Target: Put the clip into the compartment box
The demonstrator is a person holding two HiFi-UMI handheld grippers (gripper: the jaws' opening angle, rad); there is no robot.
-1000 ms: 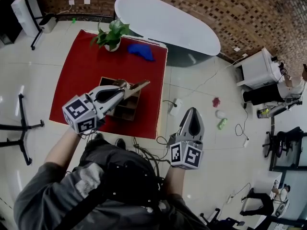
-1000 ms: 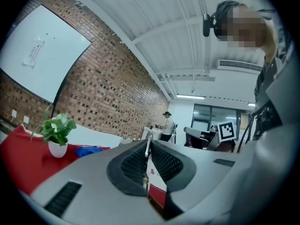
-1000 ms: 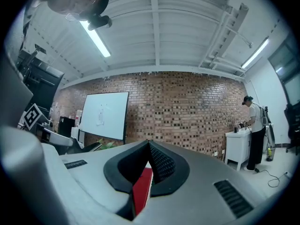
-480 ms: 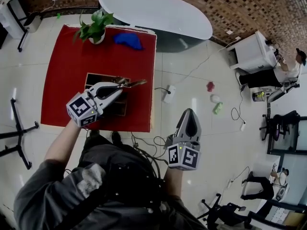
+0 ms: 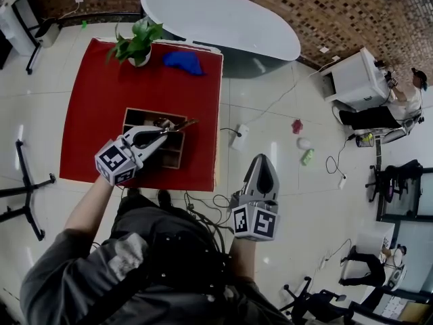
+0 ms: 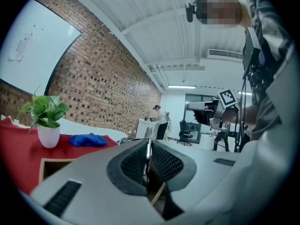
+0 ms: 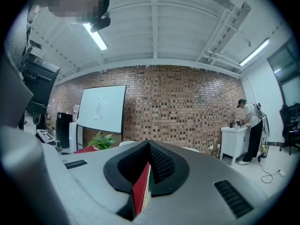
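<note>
Pinching clip (image 5: 184, 124) in closed left gripper (image 5: 168, 129), end jutting past the tips, above compartment box (image 5: 131, 116) on red mat (image 5: 101, 93) just beneath; holding right gripper (image 5: 264, 158) well apart to its right, jaws together.

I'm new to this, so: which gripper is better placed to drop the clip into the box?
Left. The left gripper holds the clip above the compartment box; the right gripper is shut beside the red table, over the floor.
</note>
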